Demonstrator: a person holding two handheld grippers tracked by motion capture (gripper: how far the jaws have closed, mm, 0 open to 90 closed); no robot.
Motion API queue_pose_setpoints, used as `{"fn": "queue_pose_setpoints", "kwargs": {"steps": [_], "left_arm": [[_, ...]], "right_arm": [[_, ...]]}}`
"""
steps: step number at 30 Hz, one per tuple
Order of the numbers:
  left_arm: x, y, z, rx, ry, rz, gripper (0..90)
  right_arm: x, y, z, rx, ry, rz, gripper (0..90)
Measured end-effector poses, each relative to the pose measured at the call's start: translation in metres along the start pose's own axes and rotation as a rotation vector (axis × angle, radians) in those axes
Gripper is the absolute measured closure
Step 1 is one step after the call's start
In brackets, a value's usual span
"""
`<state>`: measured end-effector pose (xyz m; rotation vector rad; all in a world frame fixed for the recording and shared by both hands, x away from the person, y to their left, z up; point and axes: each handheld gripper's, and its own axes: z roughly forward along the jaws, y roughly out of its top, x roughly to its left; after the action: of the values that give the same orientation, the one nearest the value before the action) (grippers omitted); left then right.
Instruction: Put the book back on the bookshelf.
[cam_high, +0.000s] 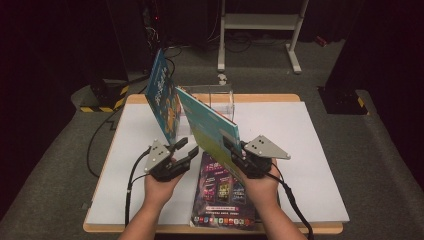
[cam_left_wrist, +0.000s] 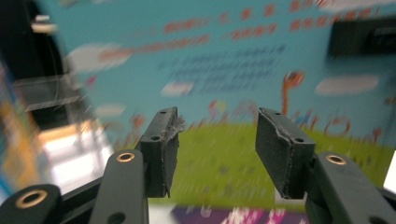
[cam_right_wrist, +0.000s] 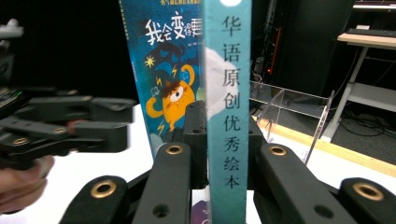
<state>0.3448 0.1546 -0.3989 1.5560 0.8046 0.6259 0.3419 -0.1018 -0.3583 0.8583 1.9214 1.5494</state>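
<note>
Nearby, right gripper (cam_high: 231, 146) jaws clamp teal book (cam_high: 210, 127), left gripper (cam_high: 186, 148) jaws released, acrylic stand (cam_high: 220, 100) behind

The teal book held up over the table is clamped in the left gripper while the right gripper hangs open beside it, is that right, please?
Not quite: the sides are swapped. The right gripper is shut on the spine of the teal book, as the right gripper view shows, while the left gripper is the open one beside it, nothing between its jaws in the left gripper view.
</note>
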Motion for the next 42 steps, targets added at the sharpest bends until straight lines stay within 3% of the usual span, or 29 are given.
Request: {"fn": "queue_pose_setpoints", "kwargs": {"steps": [5,13,17,19,22,25,28,31,33,37,39,42], "left_arm": [[-0.005,0.015,0.021,-0.003,0.006,-0.011,50.5],[-0.004,0.013,0.023,-0.002,0.008,-0.018,50.9],[-0.002,0.012,0.021,-0.003,0.012,-0.025,50.7],[-0.002,0.011,0.020,-0.005,0.010,-0.029,50.4],[-0.002,0.010,0.018,-0.005,0.006,-0.033,50.3],[-0.001,0.009,0.014,-0.001,0.005,-0.030,50.3],[0.001,0.008,0.010,0.001,0.005,-0.025,49.9],[0.002,0.007,0.008,0.000,0.003,-0.024,49.9],[0.003,0.007,0.007,0.002,0.005,-0.020,50.0],[0.011,0.002,-0.013,0.003,-0.003,-0.017,43.8],[0.010,-0.001,-0.028,-0.001,-0.001,0.001,41.4],[0.002,-0.004,-0.051,-0.026,-0.036,-0.001,35.0]], "right_arm": [[0.005,-0.001,0.000,-0.005,0.006,0.009,78.3],[0.010,-0.007,-0.002,-0.009,0.043,0.029,74.6],[0.001,-0.016,-0.013,-0.007,0.128,0.067,67.8],[-0.005,-0.024,-0.024,-0.001,0.173,0.079,68.8],[-0.009,-0.031,-0.033,0.015,0.188,0.064,71.1],[-0.004,-0.030,-0.036,0.027,0.185,0.041,71.3],[0.004,-0.032,-0.034,0.037,0.230,0.029,69.9],[0.020,-0.034,-0.030,0.055,0.280,-0.025,67.1],[0.029,-0.036,-0.027,0.057,0.295,-0.028,65.7],[0.038,-0.040,-0.025,0.049,0.312,-0.021,65.8],[0.045,-0.041,-0.025,0.054,0.296,-0.032,66.1],[0.050,-0.043,-0.025,0.053,0.276,-0.025,66.3]]}}
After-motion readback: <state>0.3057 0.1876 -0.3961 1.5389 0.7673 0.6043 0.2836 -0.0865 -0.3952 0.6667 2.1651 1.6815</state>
